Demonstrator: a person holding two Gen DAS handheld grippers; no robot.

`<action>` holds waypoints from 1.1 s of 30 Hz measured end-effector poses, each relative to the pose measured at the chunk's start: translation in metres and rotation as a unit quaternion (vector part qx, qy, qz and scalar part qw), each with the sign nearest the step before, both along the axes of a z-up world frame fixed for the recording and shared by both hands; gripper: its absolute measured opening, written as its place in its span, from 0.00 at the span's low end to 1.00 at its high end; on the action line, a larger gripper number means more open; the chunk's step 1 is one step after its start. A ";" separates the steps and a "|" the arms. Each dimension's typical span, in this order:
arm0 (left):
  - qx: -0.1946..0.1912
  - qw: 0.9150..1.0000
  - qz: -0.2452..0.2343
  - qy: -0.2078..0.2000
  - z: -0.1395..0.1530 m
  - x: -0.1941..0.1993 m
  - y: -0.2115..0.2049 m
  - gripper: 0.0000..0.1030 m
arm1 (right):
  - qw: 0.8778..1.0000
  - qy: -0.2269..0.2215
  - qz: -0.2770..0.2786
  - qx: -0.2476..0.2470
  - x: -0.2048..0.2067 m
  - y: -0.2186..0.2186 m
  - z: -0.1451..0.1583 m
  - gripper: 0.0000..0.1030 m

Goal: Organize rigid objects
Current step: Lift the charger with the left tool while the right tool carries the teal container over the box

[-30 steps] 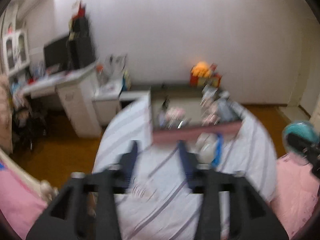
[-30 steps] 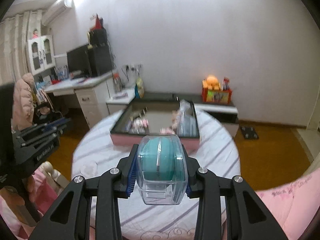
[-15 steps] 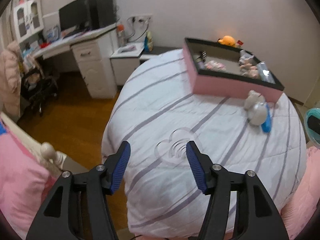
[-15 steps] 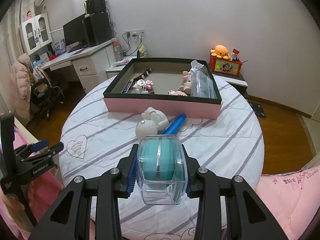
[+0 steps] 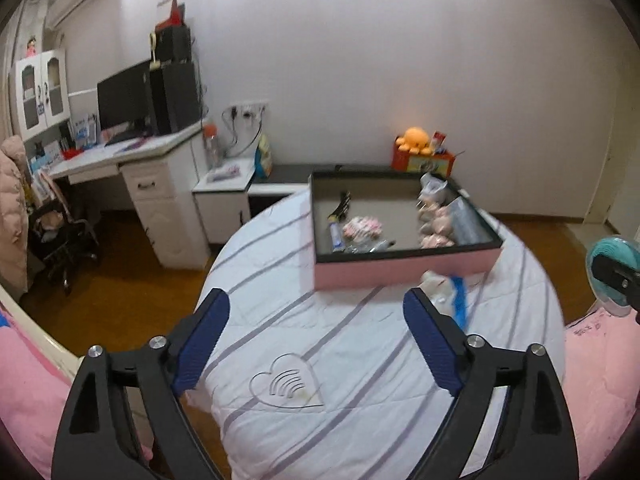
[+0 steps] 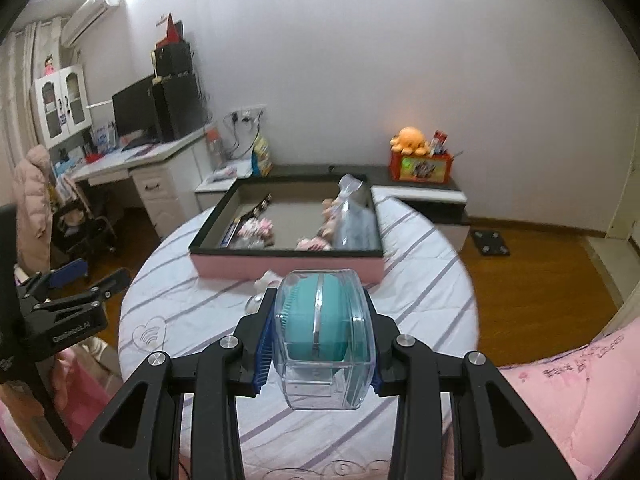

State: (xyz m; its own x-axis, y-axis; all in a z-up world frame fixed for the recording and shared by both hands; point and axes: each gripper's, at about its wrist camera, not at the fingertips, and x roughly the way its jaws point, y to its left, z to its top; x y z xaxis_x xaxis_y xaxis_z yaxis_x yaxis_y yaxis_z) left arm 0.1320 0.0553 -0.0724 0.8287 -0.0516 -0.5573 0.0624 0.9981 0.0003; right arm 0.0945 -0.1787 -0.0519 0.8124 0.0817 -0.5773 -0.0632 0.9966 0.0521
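My right tongs [image 6: 320, 332] clamp a clear case [image 6: 324, 340], low centre of the frame, before the pink tray [image 6: 288, 266] on the bed [image 6: 420, 300]. My left tongs [image 5: 316, 340] are opening, nothing between them.

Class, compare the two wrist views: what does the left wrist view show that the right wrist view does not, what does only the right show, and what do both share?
Only the left wrist view: the left gripper from behind, jaws opening with nothing between them, and a blue item lying in front of the tray.

Only the right wrist view: the right gripper shut on a clear case with a teal item inside, and a floor scale.

Both: the pink tray on the striped cover, the desk, and the orange plush.
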 end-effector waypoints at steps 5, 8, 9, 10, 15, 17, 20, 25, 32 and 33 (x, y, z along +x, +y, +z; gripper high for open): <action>0.006 1.000 0.002 -0.027 0.017 -0.012 -0.008 0.95 | 1.000 -0.023 -0.004 0.001 -0.010 -0.004 0.013 0.37; 0.005 0.999 0.012 -0.045 0.025 -0.014 -0.008 1.00 | 0.999 -0.034 -0.005 0.000 -0.012 -0.005 0.017 0.37; 0.007 0.999 0.015 -0.046 0.026 -0.015 -0.008 1.00 | 0.999 -0.036 -0.008 -0.001 -0.012 -0.005 0.019 0.37; 0.010 0.999 0.020 -0.049 0.029 -0.014 -0.008 1.00 | 0.999 -0.038 -0.010 -0.001 -0.012 -0.006 0.020 0.37; 0.009 0.996 0.024 -0.081 0.046 -0.023 -0.008 1.00 | 0.998 -0.057 -0.014 -0.001 -0.015 -0.007 0.027 0.37; 0.007 0.995 0.022 -0.096 0.052 -0.029 -0.010 1.00 | 0.998 -0.068 -0.016 0.000 -0.018 -0.008 0.032 0.37; 0.019 0.992 0.031 -0.121 0.061 -0.038 -0.014 1.00 | 0.996 -0.084 -0.016 0.002 -0.023 -0.010 0.039 0.37; 0.022 0.989 0.036 -0.143 0.070 -0.046 -0.019 1.00 | 0.994 -0.110 -0.023 0.005 -0.036 -0.015 0.049 0.37; 0.022 0.987 0.034 -0.155 0.075 -0.050 -0.021 1.00 | 0.992 -0.125 -0.030 0.007 -0.044 -0.020 0.054 0.37; 0.022 0.987 0.034 -0.155 0.075 -0.050 -0.021 1.00 | 0.992 -0.125 -0.030 0.007 -0.044 -0.020 0.054 0.37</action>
State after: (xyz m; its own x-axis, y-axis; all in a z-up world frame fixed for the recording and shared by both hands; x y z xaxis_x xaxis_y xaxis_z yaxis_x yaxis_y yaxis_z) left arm 0.0820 0.0342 0.0021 0.9602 0.0279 -0.2778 -0.0139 0.9985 0.0523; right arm 0.0501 -0.1983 0.0016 0.9340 0.0353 -0.3555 -0.0164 0.9983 0.0561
